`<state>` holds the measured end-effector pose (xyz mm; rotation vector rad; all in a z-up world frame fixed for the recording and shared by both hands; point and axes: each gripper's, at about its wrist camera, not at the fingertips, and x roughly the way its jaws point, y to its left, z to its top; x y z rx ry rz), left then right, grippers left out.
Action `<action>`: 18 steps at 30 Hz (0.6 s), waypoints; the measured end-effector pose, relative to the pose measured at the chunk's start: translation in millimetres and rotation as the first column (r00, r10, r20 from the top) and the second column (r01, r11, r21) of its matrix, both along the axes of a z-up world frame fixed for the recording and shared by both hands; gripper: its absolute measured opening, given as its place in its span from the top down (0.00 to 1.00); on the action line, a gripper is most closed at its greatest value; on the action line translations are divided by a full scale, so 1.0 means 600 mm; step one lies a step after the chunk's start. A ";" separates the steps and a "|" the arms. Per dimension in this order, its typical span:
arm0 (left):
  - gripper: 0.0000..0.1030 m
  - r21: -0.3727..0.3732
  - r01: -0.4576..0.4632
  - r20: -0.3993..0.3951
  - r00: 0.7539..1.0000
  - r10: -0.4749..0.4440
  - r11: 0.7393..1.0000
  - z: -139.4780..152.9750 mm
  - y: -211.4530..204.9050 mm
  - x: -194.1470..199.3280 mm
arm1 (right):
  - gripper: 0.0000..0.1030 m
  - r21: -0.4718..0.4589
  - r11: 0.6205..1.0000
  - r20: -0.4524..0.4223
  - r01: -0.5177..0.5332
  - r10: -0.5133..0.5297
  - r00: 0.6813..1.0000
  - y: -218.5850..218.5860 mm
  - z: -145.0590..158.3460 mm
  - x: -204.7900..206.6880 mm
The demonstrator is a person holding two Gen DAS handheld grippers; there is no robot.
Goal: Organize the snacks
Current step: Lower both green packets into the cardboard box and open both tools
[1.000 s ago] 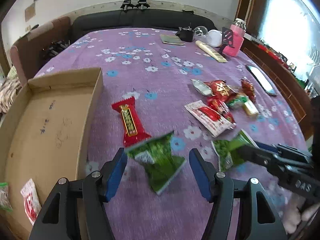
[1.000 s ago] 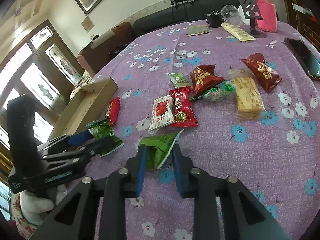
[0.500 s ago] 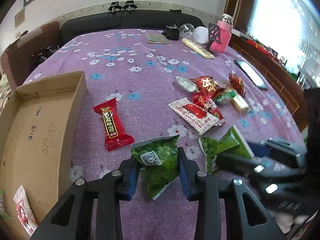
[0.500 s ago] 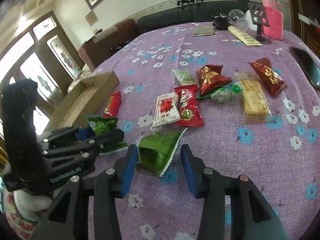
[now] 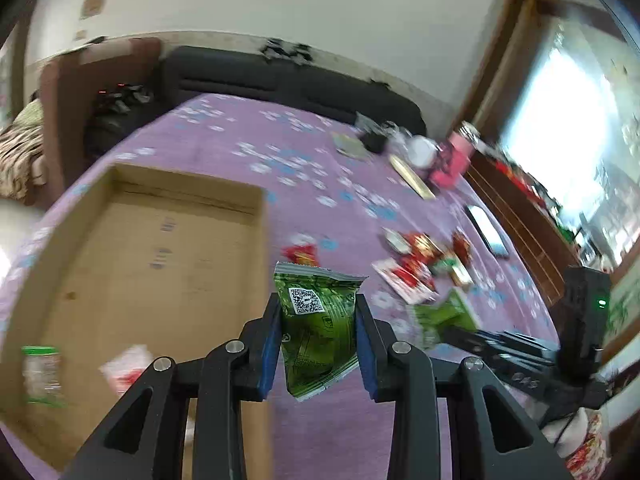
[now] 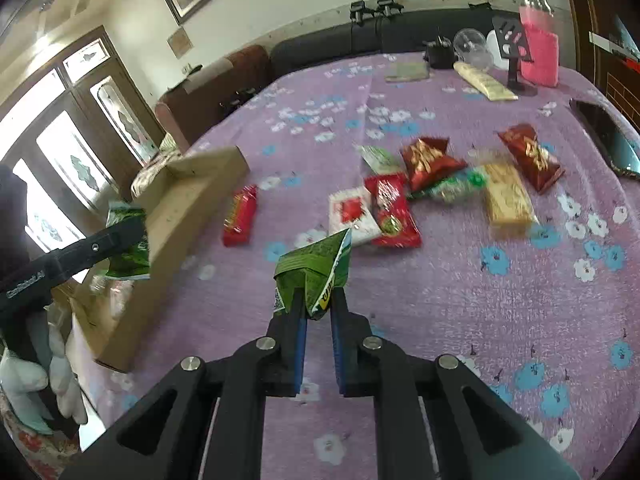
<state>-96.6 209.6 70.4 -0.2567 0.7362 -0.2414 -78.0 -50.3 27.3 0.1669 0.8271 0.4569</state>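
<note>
My left gripper (image 5: 318,304) is shut on a green snack packet (image 5: 316,332) with a QR code and holds it in the air beside the right wall of the open cardboard box (image 5: 160,260). Two small packets (image 5: 128,368) lie on the box floor. My right gripper (image 6: 318,296) is shut on a second green packet (image 6: 316,260), crumpled and lifted off the purple flowered cloth (image 6: 440,300). In the right wrist view the left gripper (image 6: 120,236) hangs with its packet above the box (image 6: 192,200). Loose snacks lie beyond: a red bar (image 6: 240,216), a white-red packet (image 6: 352,216), a yellow biscuit pack (image 6: 508,196).
Several red packets (image 6: 428,158) sit in the pile at mid table. A phone (image 6: 608,136) lies at the right edge. A pink bottle (image 6: 538,52), a black stand and small items stand at the far end before a dark sofa. A white-gloved hand (image 6: 24,372) holds the left gripper.
The left gripper shut on its green packet, lifted it and swung left to the box. The right gripper opened briefly, then shut again on its green packet and raised it slightly.
</note>
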 end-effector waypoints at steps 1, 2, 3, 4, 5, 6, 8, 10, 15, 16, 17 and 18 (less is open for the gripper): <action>0.66 0.001 -0.029 0.006 1.000 0.029 1.000 0.003 0.023 -0.004 | 0.89 0.000 1.000 0.011 -0.013 0.013 1.000 0.008 0.011 -0.004; 0.66 0.001 -0.053 0.009 0.999 0.053 0.999 0.004 0.042 -0.007 | 0.89 -0.003 1.000 0.022 -0.027 0.027 0.999 0.018 0.022 -0.009; 0.66 0.001 -0.071 0.011 0.997 0.071 0.997 0.005 0.058 -0.009 | 0.89 -0.005 0.999 0.031 -0.042 0.042 0.999 0.029 0.031 -0.012; 0.66 0.003 -0.094 0.011 0.995 0.094 0.996 0.004 0.078 -0.009 | 0.89 -0.006 0.998 0.038 -0.059 0.059 0.998 0.042 0.039 -0.015; 0.66 0.005 -0.120 0.007 0.993 0.120 0.993 0.002 0.099 -0.008 | 0.89 -0.004 0.996 0.041 -0.085 0.085 0.995 0.061 0.049 -0.017; 0.66 0.005 -0.136 0.001 0.991 0.136 0.991 0.001 0.114 -0.007 | 0.89 -0.003 0.994 0.042 -0.106 0.107 0.993 0.077 0.054 -0.016; 0.66 0.011 -0.165 -0.012 0.986 0.165 0.986 -0.004 0.145 -0.002 | 0.89 -0.004 0.989 0.040 -0.149 0.149 0.988 0.113 0.063 -0.015; 0.66 0.040 -0.191 -0.022 0.981 0.192 0.981 -0.008 0.170 0.005 | 0.89 -0.004 0.981 0.033 -0.193 0.193 0.981 0.155 0.068 -0.011; 0.66 0.096 -0.235 -0.050 0.969 0.240 0.967 -0.028 0.217 0.023 | 0.89 -0.023 0.955 -0.003 -0.294 0.294 0.956 0.274 0.065 0.008; 0.66 0.101 -0.243 -0.058 0.967 0.249 0.965 -0.034 0.227 0.026 | 0.89 -0.028 0.952 -0.012 -0.306 0.306 0.952 0.291 0.062 0.012; 0.66 0.102 -0.249 -0.067 0.964 0.256 0.963 -0.040 0.234 0.028 | 0.89 -0.034 0.946 -0.028 -0.323 0.322 0.946 0.316 0.055 0.018; 0.66 0.100 -0.253 -0.073 0.963 0.260 0.962 -0.045 0.241 0.030 | 0.89 -0.037 0.942 -0.040 -0.334 0.333 0.942 0.334 0.050 0.021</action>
